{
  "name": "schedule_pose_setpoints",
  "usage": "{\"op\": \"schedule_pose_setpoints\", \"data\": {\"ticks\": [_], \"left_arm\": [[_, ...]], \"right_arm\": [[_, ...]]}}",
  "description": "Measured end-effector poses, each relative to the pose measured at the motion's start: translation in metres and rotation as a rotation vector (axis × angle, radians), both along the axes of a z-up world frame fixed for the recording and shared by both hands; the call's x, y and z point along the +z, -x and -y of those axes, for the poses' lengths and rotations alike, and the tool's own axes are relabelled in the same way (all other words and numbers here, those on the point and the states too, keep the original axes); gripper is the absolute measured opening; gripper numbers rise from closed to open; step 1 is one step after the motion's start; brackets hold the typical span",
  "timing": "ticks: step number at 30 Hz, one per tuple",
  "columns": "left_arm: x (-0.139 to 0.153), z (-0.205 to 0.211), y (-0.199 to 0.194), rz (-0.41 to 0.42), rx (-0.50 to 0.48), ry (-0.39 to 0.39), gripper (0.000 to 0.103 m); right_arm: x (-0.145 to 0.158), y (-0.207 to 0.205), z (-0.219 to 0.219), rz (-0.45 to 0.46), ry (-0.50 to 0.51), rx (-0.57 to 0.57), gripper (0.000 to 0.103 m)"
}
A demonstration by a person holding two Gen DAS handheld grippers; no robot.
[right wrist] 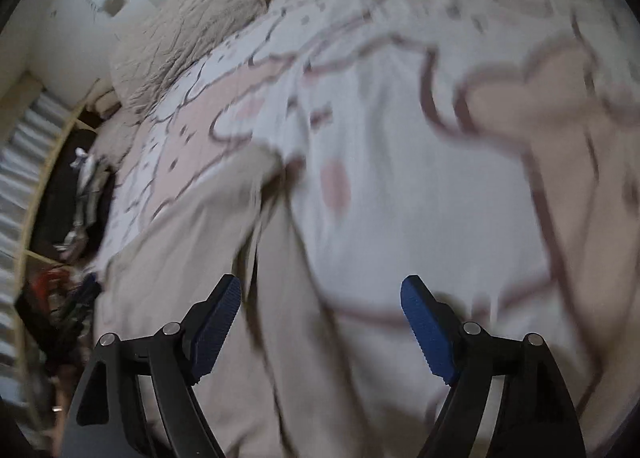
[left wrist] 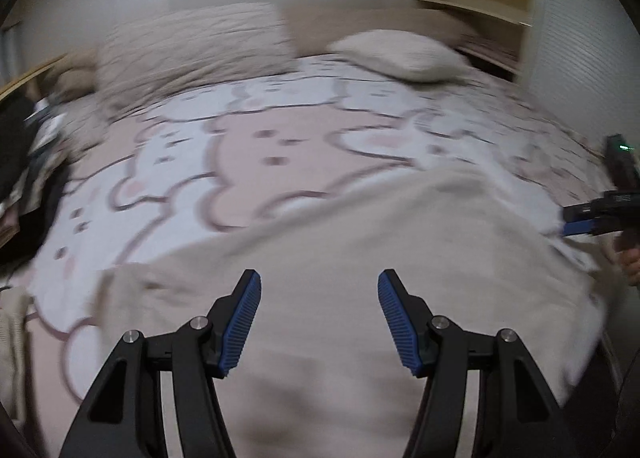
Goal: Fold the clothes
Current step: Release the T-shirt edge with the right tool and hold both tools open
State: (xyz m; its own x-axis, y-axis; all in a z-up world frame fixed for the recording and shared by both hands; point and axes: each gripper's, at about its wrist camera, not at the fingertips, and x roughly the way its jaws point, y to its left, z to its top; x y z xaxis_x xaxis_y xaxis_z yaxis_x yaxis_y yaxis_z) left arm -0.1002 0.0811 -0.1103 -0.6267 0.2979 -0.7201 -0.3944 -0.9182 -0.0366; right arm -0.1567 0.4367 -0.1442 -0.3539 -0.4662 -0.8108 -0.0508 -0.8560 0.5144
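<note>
Fingers (left wrist: 250, 322) apart, both grippers over garment (left wrist: 340, 225)

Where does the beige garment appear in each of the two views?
Left wrist view: the beige garment fills the lower middle and right, spread on the bed.
Right wrist view: the beige garment lies at lower left, running under the left pad.
Shared landmark: the quilted beige pillow, upper left in both.

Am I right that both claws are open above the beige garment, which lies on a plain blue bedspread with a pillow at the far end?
Not quite: the bedspread is not plain blue; it is white and pink with cartoon bear shapes, as the left wrist view shows. The rest holds: the left claw and right claw are open above the beige garment, with a pillow at the far end.
</note>
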Motion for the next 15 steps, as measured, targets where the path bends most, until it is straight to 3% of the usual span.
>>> {"op": "schedule_pose_setpoints", "data": {"ticks": [3, 7, 9, 13, 15], "left_arm": [[-0.009, -0.042, -0.028, 0.006, -0.095, 0.018, 0.061], [-0.022, -0.071, -0.054, 0.025, -0.148, 0.067, 0.061], [-0.016, -0.062, -0.055, 0.033, -0.121, 0.069, 0.061], [0.012, -0.008, -0.033, 0.019, 0.012, 0.074, 0.061], [0.022, 0.025, -0.012, 0.0, 0.086, 0.114, 0.061]], "right_arm": [[-0.012, -0.037, -0.01, 0.048, 0.059, 0.006, 0.082], [-0.013, -0.071, -0.012, 0.046, 0.076, 0.04, 0.08], [-0.006, -0.08, -0.009, 0.02, 0.048, 0.047, 0.08], [0.025, -0.083, 0.016, -0.137, -0.058, 0.062, 0.053], [0.037, -0.08, 0.041, -0.212, -0.062, 0.103, 0.051]]}}
